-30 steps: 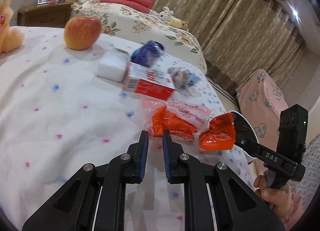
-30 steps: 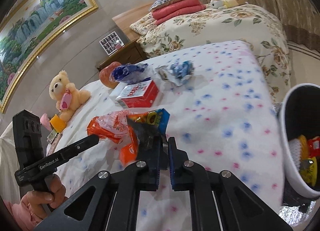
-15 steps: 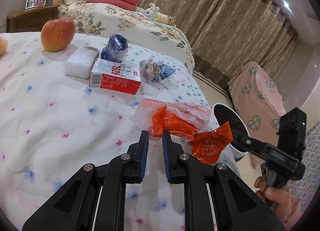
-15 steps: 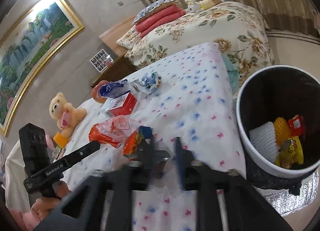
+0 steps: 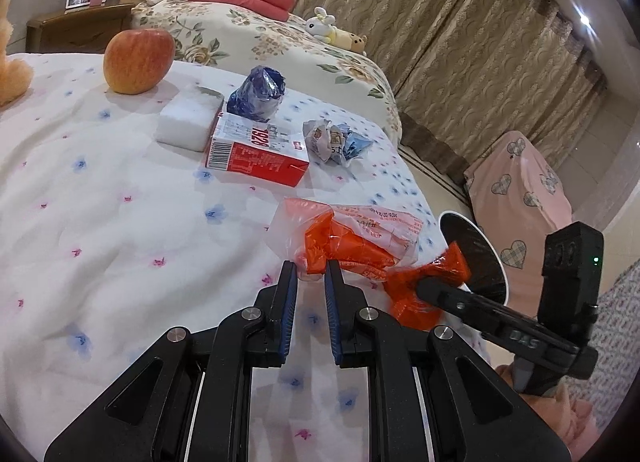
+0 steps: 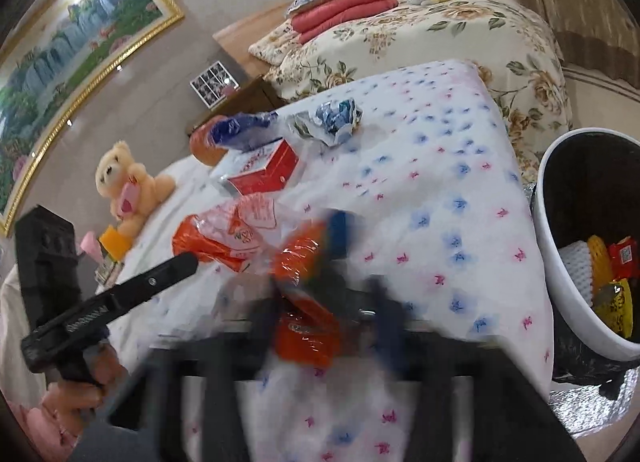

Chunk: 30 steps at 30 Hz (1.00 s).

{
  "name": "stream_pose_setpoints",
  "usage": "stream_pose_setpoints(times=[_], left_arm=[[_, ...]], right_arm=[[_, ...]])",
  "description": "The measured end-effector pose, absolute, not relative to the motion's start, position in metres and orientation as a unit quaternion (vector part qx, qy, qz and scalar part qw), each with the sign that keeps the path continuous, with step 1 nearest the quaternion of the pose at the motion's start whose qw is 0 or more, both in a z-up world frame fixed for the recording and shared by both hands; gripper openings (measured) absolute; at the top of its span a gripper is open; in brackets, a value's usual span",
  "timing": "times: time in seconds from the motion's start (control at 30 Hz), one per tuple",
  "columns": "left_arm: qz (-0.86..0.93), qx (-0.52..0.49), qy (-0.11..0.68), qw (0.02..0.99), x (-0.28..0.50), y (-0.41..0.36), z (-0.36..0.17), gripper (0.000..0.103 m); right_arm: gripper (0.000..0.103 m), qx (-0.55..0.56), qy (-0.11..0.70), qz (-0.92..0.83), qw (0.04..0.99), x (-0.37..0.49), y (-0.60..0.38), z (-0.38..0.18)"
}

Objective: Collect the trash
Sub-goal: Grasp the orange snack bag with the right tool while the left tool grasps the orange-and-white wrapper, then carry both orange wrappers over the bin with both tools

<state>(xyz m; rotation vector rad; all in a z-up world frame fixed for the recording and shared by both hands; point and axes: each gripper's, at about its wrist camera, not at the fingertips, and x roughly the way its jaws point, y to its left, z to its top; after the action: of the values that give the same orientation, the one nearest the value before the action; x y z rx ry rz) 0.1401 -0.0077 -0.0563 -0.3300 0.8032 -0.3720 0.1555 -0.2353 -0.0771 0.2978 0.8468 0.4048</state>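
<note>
On the flowered bedspread lies a clear bag with orange contents (image 5: pixel 352 238) (image 6: pixel 224 238). My left gripper (image 5: pixel 310 272) (image 6: pixel 192 260) is shut on its near edge. An orange wrapper with a blue end (image 5: pixel 420 290) (image 6: pixel 304 314) sits between the jaws of my right gripper (image 6: pixel 324 294) (image 5: pixel 426 288), which are blurred and closing, with a gap still showing on one side. A red-and-white carton (image 5: pixel 256 157) (image 6: pixel 264 173), a blue crumpled bag (image 5: pixel 258 93) and a white-blue crumpled wrapper (image 5: pixel 336 141) (image 6: pixel 332 121) lie farther back.
A white bin with a black liner (image 6: pixel 544 221) (image 5: pixel 498 262) stands off the bed's corner and holds several wrappers. An apple (image 5: pixel 138 61), a white block (image 5: pixel 190 121) and a teddy bear (image 6: pixel 124 189) rest on the bed. A pink heart-patterned cover (image 5: pixel 520 189) stands beyond the bin.
My right gripper was shut on the orange wrapper, then spread its jaws, and the wrapper stays between them. Its view swung toward the bin and back. The left gripper kept the bag.
</note>
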Motion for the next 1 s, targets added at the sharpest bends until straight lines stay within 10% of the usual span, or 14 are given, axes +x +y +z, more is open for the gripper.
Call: stream_pose_setpoints(times=[0.13, 1.0], left_arm=[[-0.186, -0.16, 0.388, 0.889, 0.141, -0.015, -0.056, 0.013], [-0.27, -0.116, 0.386, 0.874, 0.145, -0.121, -0.039, 0.013]], right_arm=[[0.006, 0.142, 0.399, 0.189, 0.886, 0.149, -0.245, -0.075], [0.003, 0.171, 0.344, 0.091, 0.919, 0.112, -0.355, -0.051]])
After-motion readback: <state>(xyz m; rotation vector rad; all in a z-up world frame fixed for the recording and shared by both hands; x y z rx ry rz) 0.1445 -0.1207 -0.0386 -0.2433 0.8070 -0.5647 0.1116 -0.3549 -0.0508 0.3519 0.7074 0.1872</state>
